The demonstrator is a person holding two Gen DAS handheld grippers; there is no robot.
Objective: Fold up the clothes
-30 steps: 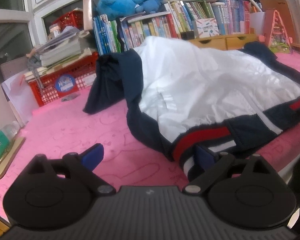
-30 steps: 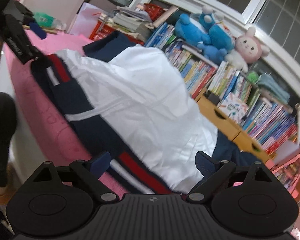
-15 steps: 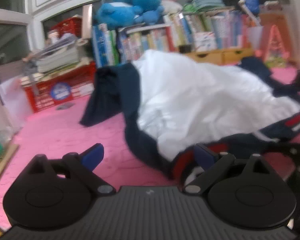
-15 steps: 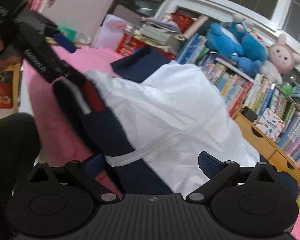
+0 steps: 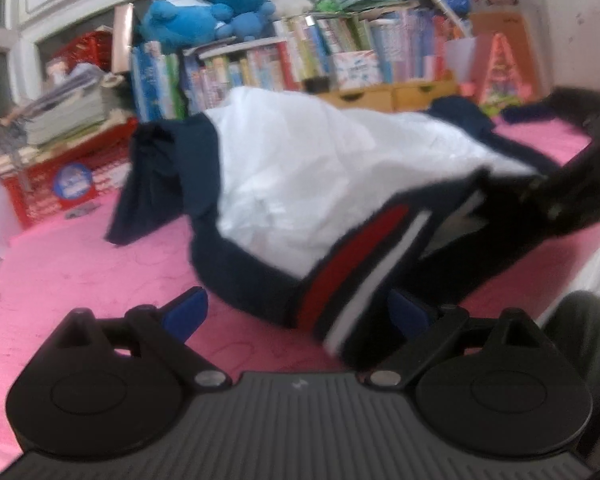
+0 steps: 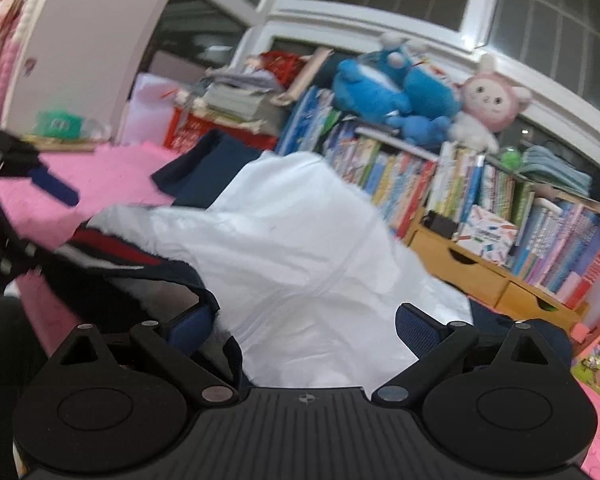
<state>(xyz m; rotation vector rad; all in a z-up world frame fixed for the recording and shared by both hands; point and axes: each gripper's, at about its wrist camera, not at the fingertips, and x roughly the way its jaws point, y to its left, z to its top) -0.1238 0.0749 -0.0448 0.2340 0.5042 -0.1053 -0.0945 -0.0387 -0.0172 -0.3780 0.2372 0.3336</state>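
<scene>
Since a second ago, we have lifted the striped hem of the jacket [image 5: 340, 200] off the pink worktop [image 5: 80, 264] and are carrying it toward the far side, so the navy, red and white band now hangs in the air between our two tools instead of lying flat.

Our left hand-held gripper [image 5: 296, 312] shows its blue pads spread wide, with the hem corner draped in front of and partly over the right-side pad; whether anything is actually pinched we cannot tell. Our right hand-held gripper [image 6: 304, 324] also has its pads wide apart, with the white lining bunched between them and a navy edge lying against the left-side pad. Again we cannot confirm a real grip, though the raised cloth suggests something is holding it.

We judge the fold to be at an early stage. The jacket lies inside out, just ahead of both tools, its white lining up and mounded. One sleeve [image 5: 156, 184] sprawls ahead and to the left of our left tool. No neat crease shows yet; the hem must still be laid down, the sleeves tucked in and the bundle flattened.

Motion blur softens both views. The jacket's far edge, its collar and the second sleeve are hard to make out.
</scene>
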